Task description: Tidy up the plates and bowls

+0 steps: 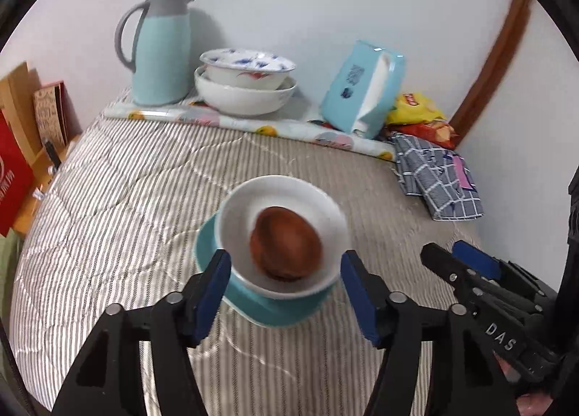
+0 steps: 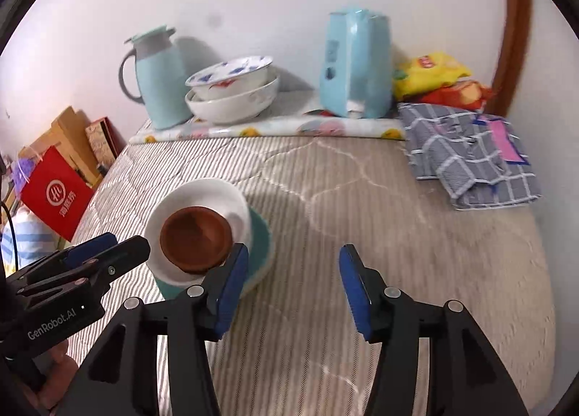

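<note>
— Where's the stack?
— Mid-bed: brown bowl in white bowl on teal plate, between the left gripper's released fingers.
— The right gripper?
— Released, beside it. Jug, stacked bowls, tissue box line the far edge.

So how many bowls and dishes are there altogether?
5 visible. Near stack: small brown bowl in a white bowl on a teal dish. By the wall: blue-patterned white bowl nested in a large white bowl. More may hide between.

The white bowl hides most of the blurred teal dish beneath it.
</note>
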